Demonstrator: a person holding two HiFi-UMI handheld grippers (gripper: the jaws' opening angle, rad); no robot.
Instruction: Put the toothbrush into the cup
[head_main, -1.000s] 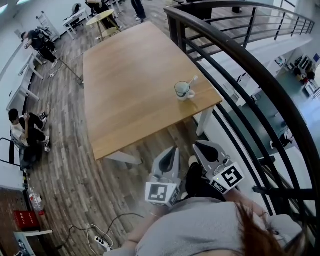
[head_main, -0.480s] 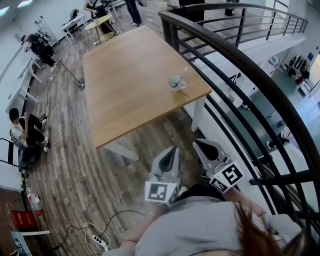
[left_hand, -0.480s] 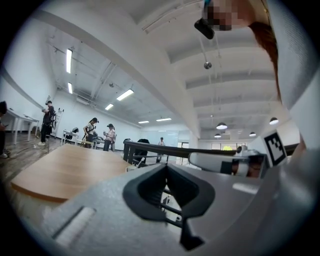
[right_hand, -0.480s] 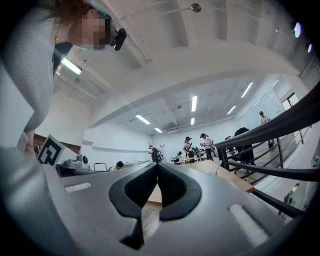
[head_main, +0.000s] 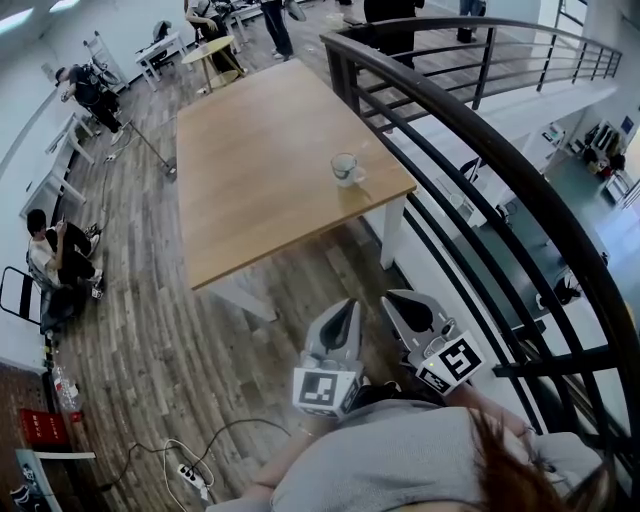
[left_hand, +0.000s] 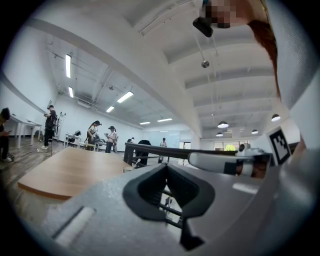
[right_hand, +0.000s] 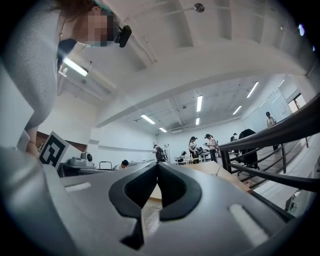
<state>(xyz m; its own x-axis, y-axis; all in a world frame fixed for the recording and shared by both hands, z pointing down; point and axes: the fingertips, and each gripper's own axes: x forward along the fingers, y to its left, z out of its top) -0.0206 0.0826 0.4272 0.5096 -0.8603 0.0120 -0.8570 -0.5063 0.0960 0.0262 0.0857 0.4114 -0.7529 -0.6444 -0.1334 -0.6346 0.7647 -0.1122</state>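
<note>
the cup sits well ahead of both grippers, on the table corner nearest the railing. the toothbrush is too small to pick out for sure. wood floor and the table's near edge lie between the cup and the jaws. left gripper and right gripper hang side by side, both pinched together on nothing. the railing runs just right of the right one.
</note>
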